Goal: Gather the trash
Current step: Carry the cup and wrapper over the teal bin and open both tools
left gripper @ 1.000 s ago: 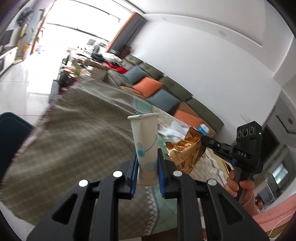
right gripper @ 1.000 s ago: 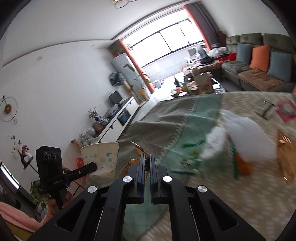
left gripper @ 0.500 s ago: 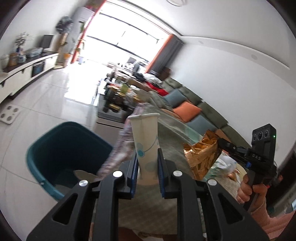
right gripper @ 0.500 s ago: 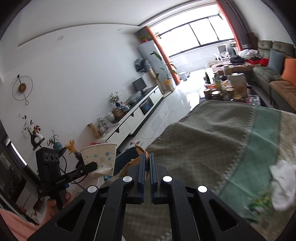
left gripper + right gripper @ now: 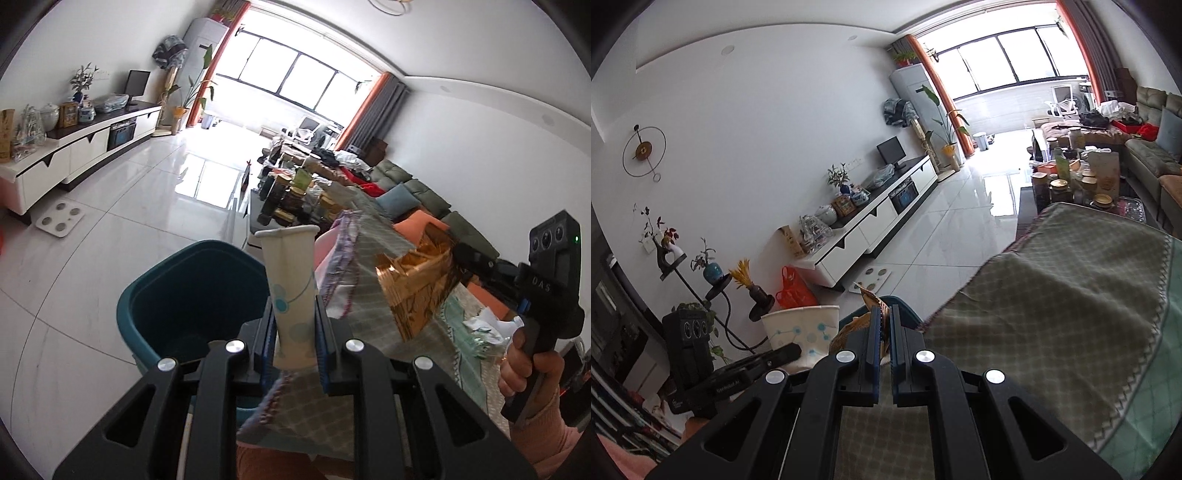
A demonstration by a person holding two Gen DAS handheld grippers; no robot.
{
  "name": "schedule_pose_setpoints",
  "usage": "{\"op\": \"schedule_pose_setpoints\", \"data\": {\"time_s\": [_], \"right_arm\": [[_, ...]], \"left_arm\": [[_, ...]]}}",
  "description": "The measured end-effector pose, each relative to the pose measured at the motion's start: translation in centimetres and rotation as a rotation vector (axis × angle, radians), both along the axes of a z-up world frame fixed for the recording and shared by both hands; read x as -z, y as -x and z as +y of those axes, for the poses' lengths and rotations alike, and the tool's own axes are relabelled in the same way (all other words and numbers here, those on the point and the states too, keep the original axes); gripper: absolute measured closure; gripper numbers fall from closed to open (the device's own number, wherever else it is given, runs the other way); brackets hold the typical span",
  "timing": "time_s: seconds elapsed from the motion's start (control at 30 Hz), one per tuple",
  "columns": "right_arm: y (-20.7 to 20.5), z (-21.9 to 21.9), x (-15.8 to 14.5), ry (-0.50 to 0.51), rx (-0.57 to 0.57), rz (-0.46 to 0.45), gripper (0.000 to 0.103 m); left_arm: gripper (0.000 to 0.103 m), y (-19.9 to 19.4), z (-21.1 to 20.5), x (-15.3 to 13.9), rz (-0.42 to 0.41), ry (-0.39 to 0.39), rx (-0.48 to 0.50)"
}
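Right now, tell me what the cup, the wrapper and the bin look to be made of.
Cup: matte white paper, apparently; its printed wall is creased and pinched flat between the left tongs.
Wrapper: thin metallic foil or film, probably; gold, shiny and crinkled, held in the right tongs.
Bin: smooth teal plastic, likely; moulded rim with a soft sheen.
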State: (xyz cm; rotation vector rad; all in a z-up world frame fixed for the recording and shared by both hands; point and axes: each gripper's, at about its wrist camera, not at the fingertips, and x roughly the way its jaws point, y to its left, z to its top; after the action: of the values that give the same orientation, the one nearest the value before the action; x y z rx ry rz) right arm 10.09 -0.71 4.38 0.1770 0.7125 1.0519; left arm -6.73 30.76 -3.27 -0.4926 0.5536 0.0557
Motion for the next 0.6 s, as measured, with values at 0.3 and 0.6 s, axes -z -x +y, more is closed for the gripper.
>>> {"op": "schedule_pose_setpoints", "data": {"time_s": [0.3, 0.6], "right_arm": [[-0.3, 4.5, 0.9, 0.059, -0.017, 0.003, 0.098], [-0.7, 7.3, 2.5, 0.118, -0.009, 0.025, 0.098]], "left_arm": [[0.083, -0.9, 1.8, 1.5, 0.049, 0.012, -0.047], [0.083, -1.7, 2.6, 3.3, 0.099, 0.034, -0.08]]}}
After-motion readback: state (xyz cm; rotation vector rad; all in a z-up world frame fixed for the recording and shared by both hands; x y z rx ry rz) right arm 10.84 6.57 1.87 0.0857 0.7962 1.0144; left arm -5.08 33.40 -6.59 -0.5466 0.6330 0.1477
